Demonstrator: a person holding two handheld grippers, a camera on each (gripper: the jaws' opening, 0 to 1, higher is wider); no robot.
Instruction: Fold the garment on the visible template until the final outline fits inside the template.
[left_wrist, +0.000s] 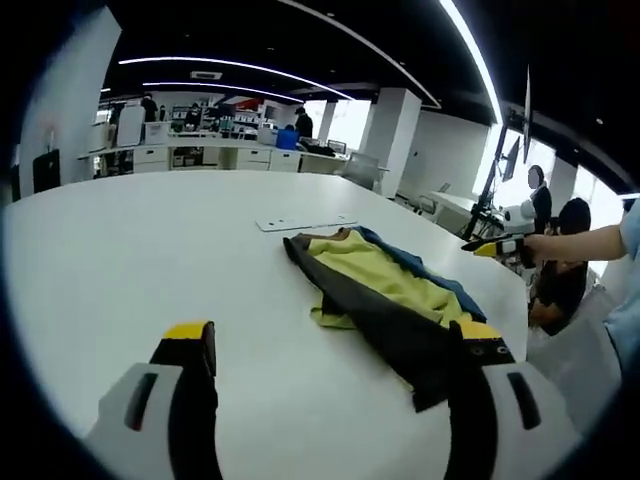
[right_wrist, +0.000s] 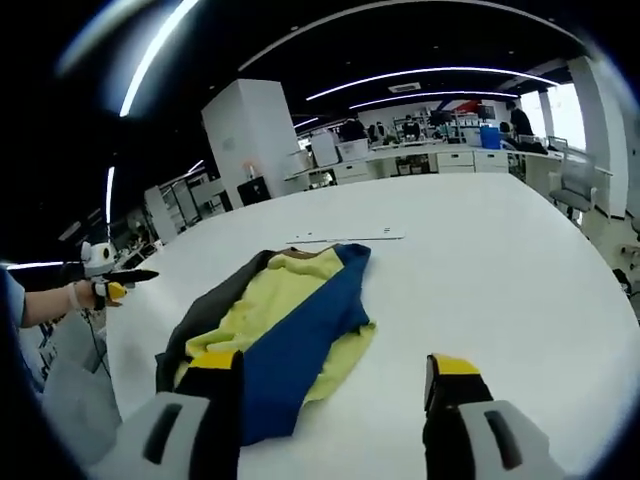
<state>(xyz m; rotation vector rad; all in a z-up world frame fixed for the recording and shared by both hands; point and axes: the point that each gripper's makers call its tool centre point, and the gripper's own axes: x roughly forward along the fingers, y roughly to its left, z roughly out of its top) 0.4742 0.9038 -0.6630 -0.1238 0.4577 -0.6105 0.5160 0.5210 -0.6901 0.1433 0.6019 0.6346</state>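
A crumpled garment (left_wrist: 385, 295), dark grey outside with yellow lining and a blue part, lies on the white table (left_wrist: 150, 250). In the right gripper view the garment (right_wrist: 290, 320) shows its blue and yellow sides. A thin white flat template (left_wrist: 305, 222) lies just beyond it, also seen as the template (right_wrist: 345, 237). My left gripper (left_wrist: 335, 345) is open above the table, its right jaw over the garment's near end. My right gripper (right_wrist: 335, 365) is open, its left jaw over the garment's near edge. Each gripper appears in the other's view: right gripper (left_wrist: 500, 247), left gripper (right_wrist: 120, 285).
A person's forearm (left_wrist: 580, 240) reaches in from the right, and seated people (left_wrist: 565, 265) are beyond the table edge. An office chair (right_wrist: 575, 185) stands at the far side. Desks and a white pillar (right_wrist: 255, 130) fill the background.
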